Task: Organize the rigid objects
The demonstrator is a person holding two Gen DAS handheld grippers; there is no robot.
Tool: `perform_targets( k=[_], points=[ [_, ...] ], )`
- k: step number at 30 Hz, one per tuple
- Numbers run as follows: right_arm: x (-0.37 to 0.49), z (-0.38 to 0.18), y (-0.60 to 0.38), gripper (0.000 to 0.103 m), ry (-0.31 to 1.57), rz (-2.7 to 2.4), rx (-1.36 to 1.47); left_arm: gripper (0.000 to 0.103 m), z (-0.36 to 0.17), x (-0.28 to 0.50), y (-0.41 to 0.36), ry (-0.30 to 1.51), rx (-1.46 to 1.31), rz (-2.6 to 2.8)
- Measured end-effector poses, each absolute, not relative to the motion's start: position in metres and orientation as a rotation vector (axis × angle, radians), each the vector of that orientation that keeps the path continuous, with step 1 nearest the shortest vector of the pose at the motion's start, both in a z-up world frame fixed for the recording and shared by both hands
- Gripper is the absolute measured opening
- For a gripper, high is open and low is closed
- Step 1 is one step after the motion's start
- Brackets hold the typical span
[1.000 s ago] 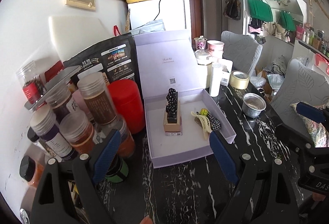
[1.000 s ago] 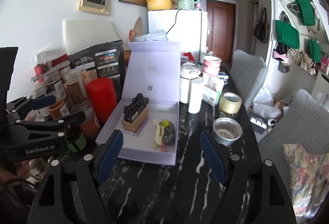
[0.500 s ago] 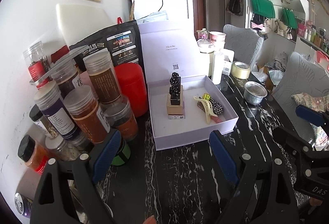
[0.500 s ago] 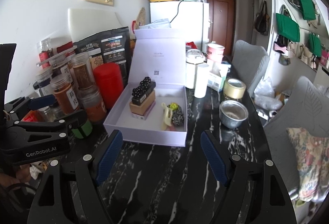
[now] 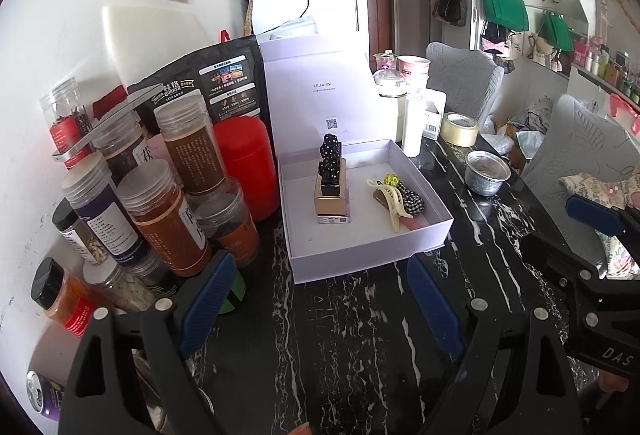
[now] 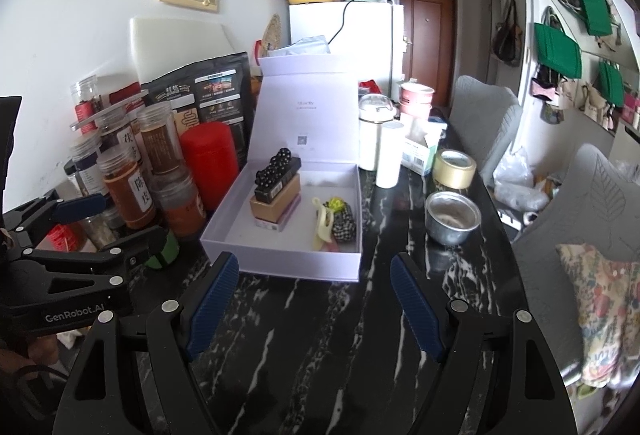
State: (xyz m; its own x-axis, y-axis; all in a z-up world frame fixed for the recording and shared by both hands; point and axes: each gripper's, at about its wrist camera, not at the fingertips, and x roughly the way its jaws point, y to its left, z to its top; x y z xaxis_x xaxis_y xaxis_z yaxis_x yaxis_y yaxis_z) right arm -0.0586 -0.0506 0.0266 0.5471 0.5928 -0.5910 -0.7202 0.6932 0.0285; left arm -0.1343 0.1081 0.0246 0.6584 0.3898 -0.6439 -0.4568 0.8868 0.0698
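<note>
Ahead of my left gripper (image 5: 316, 299) and right gripper (image 6: 314, 293), both wide and empty, sits the pale lilac cardboard box (image 5: 372, 251), matte, square-cornered.

Bare tabletop (image 5: 344, 335) before box (image 5: 360, 259); jars (image 5: 160, 219) leftward.

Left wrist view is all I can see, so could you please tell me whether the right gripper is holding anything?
Observer: No. In the right wrist view, the right gripper is open with nothing between its fingers. It points at the front of the open box over the dark table.
Operator: Thank you. How does my left gripper look from that side?
Observer: The left gripper is open and empty too. It sits low, left of the box and close to the jars. I cannot tell whether it touches them.
</note>
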Motion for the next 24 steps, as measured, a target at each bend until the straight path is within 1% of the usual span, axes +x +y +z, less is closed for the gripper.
perform_targets(
  k=[24],
  points=[
    [-0.0535, 0.0222, -0.054, 0.079, 0.62, 0.771, -0.229, 0.089, 0.0189, -0.1286, 0.1067, 0.726, -0.098, 0.466]
  ],
)
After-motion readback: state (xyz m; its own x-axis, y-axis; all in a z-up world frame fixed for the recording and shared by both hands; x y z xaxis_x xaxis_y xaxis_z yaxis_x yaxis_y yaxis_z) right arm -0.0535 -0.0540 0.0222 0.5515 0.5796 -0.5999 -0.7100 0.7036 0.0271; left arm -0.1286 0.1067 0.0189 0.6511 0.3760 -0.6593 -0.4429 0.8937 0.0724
